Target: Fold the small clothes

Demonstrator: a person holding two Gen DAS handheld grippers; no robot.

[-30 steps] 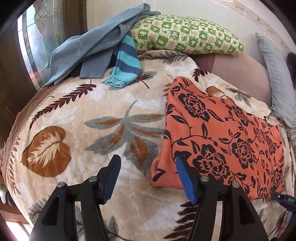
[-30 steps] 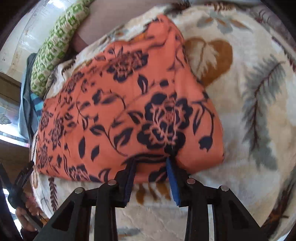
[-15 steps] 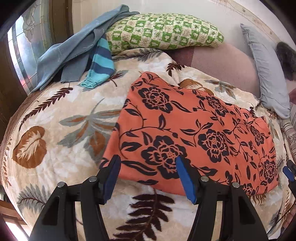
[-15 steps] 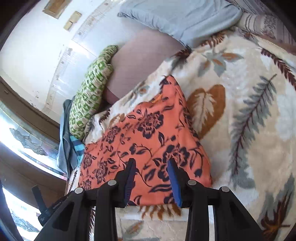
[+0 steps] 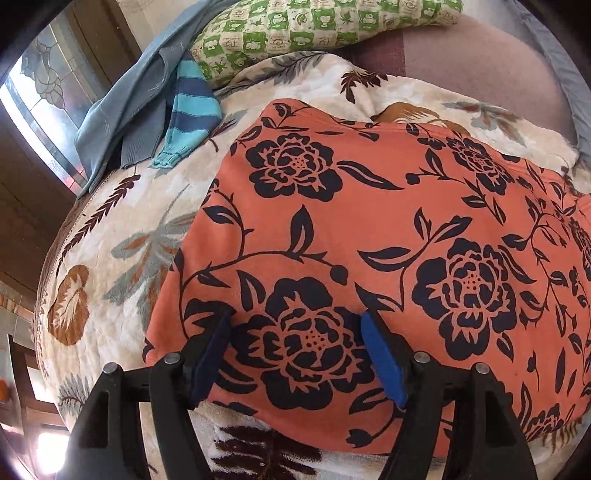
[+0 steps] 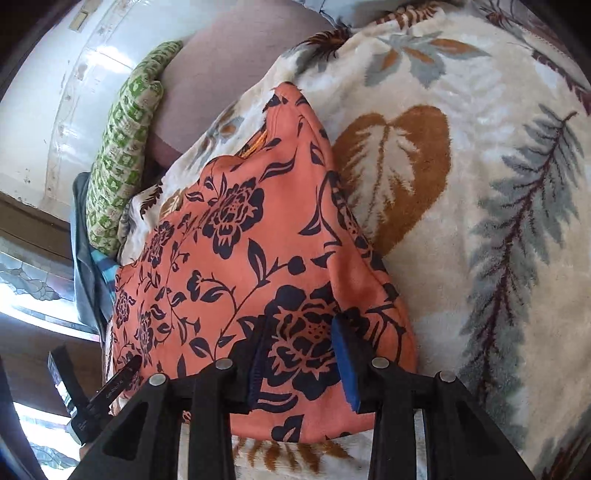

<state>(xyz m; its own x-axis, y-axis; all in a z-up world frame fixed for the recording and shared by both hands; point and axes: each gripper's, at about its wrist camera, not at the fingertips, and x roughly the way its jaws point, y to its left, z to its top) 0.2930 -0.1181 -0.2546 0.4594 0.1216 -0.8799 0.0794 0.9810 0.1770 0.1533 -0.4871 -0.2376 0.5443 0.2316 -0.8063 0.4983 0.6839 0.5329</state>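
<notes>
Spread under both my grippers is a cream blanket [image 5: 110,236] printed with grey and brown leaves, covering a bed that runs up to a pale wall. On it lies the orange garment [image 5: 369,221] with dark navy flowers, laid flat and filling most of the space ahead of my left gripper [image 5: 295,354]. Its near hem sits right at my fingers. My left gripper's blue pads [image 5: 384,365] stand wide apart over a big printed rose, with the cloth lying flat between them, so nothing is pinched. Whether the tips actually press into the fabric I cannot quite tell.

My right gripper [image 6: 299,354] is at the garment's other near corner, where the cloth [image 6: 258,258] bulges slightly in a soft fold. Its pads are also parted, straddling another flower, and hold nothing. To its left I can see part of my other gripper poking in at the cloth's edge.

Beyond the garment, ahead and left of my left gripper, a blue-grey top [image 5: 125,110] and a striped teal sleeve [image 5: 188,110] lie crumpled by the window. Further ahead rests a green checked pillow [image 5: 317,26].
</notes>
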